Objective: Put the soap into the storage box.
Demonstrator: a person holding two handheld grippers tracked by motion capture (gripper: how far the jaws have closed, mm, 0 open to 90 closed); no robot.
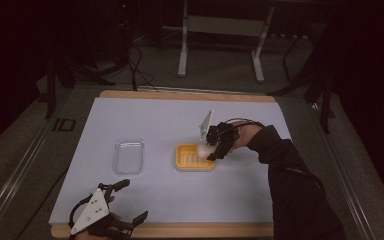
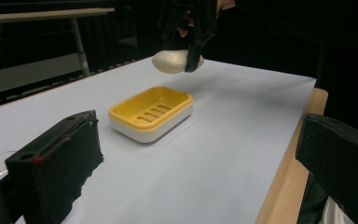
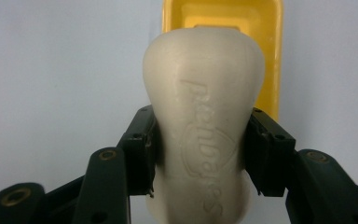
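Dark room, pale blue sheet (image 1: pixel 180 120) on wooden table. One clear plastic tray (image 1: pixel 128 156) left, one yellow slotted soap dish (image 1: pixel 195 158) centre. My right gripper (image 1: pixel 211 151) pinched the single cream soap bar (image 3: pixel 204 126) just above the dish; left gripper (image 1: pixel 131 202) sat spread near the front edge.

Black two-jaw grippers, dark sleeve

The right gripper (image 1: pixel 211 151), just beside the yellow dish (image 1: pixel 195 158), is black, with a pale grey three-cornered plate on top and thin black cables looping over it; its arm wears a dark long sleeve (image 1: pixel 285 170). Close up, its jaws are matte black links with brass-coloured pivot screws. The left gripper (image 1: pixel 132 202), well apart from the dish, carries a grey plate dotted with small holes.
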